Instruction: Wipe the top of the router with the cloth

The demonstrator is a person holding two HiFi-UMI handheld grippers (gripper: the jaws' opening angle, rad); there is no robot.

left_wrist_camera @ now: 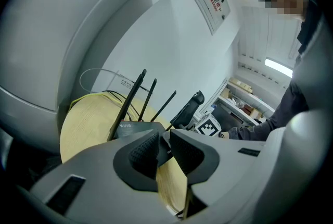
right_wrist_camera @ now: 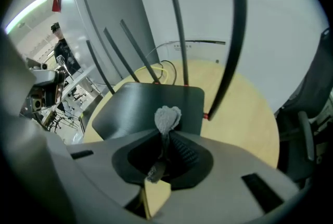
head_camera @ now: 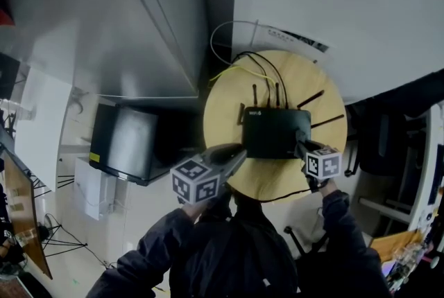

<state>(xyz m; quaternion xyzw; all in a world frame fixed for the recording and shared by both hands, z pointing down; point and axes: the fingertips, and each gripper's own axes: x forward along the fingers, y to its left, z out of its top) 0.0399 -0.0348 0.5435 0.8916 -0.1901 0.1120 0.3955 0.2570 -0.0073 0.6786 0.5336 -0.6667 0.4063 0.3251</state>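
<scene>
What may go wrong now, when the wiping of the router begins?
1. Only a small tuft of cloth shows past the right gripper, so its jaws may scrape the router.
2. The antennas stand close ahead; a long stroke may knock them.
3. The left gripper holds just one corner, so the router may turn.

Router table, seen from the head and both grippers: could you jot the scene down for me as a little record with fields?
Place: round wooden table
Main thing: black router with several antennas; cables behind it
Left gripper: jaws closed on the router's near left corner
Right gripper: jaws shut on a grey cloth, at the router's right edge
Cloth: a tuft pokes out past the jaws, over the router's top; contact cannot be told
</scene>
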